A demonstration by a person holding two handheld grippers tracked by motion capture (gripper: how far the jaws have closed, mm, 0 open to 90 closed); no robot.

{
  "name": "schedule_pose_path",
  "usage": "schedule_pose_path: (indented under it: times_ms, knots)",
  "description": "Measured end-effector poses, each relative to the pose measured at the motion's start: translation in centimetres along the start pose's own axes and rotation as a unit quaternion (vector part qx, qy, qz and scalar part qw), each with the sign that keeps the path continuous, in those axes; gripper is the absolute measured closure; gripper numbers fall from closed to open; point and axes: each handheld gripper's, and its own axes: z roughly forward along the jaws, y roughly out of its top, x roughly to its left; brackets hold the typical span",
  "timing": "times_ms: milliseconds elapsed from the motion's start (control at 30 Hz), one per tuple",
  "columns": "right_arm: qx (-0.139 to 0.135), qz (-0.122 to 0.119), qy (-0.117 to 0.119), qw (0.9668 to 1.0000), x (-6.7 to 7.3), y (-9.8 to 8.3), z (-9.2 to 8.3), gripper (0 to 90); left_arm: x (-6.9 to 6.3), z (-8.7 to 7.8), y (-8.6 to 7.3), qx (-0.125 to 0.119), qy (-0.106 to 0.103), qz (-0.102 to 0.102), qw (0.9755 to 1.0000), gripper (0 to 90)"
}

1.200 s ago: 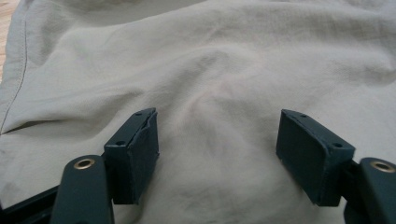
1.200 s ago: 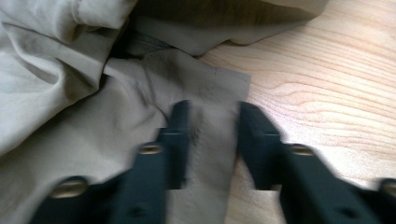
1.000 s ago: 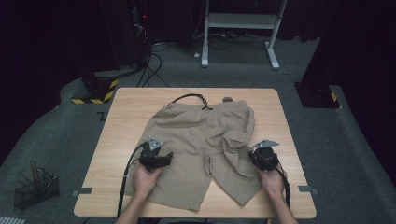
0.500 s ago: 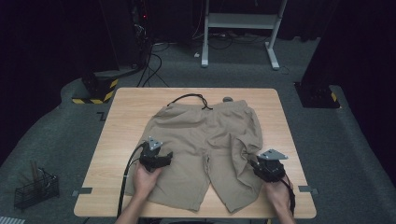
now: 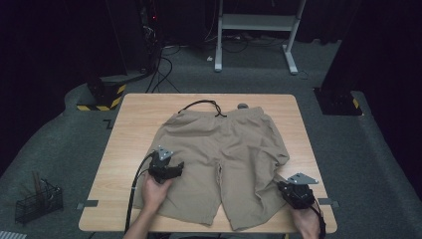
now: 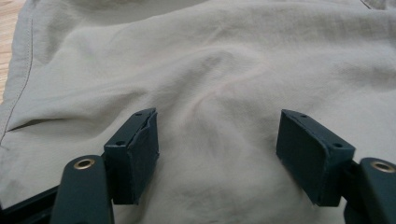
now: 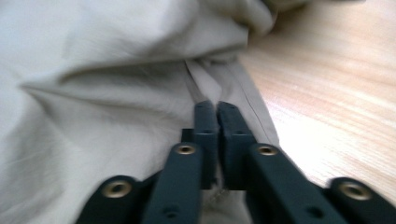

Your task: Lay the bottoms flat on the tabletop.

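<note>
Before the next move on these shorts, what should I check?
1. Left claw open: ok, jaws wide apart over the shorts, nothing pinched.
2. Right claw gripping the leg's side seam: cannot tell. Its jaws have just been closing and stand nearly together over the seam, but the picture is blurred.
3. Shorts lying flat: not ok, folds run along the leg by the right claw.
4. Cord away from both claws: ok, it lies at the waistband on the table's far side.

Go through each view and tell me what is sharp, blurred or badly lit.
High view: table evenly lit, room behind nearly black, shorts sharp. Left gripper view: sharp, soft shadows in the cloth folds. Right gripper view: blurred throughout, with glare on the bare wood at right.
</note>
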Motion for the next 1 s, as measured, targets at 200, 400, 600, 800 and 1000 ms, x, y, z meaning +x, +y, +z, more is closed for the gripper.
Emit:
schedule_pose_path:
  times_ms: [200,400,600,800,1000]
  knots:
    - [0.006,-0.006,0.007,0.9999,0.6,1.5,2.0,70.2,0.0,0.0,0.0,-0.001,0.002,-0.001,1.0000,29.6]
    - [0.010,0.001,0.022,0.9997,0.2,1.0,2.7,83.1,0.0,0.0,0.0,-0.001,0.002,-0.003,1.0000,29.6]
    - [0.019,0.004,0.019,0.9996,0.3,-0.9,0.3,83.7,-0.1,-0.1,-0.1,-0.001,0.006,-0.007,1.0000,29.8]
    - [-0.067,-0.002,0.016,0.9976,1.7,1.6,-1.4,69.4,-0.2,0.0,0.0,0.000,0.009,-0.008,0.9999,30.1]
    - [-0.021,-0.011,0.042,0.9988,2.5,4.8,3.2,60.6,-0.2,-0.1,-0.1,-0.001,0.010,-0.008,0.9999,30.1]
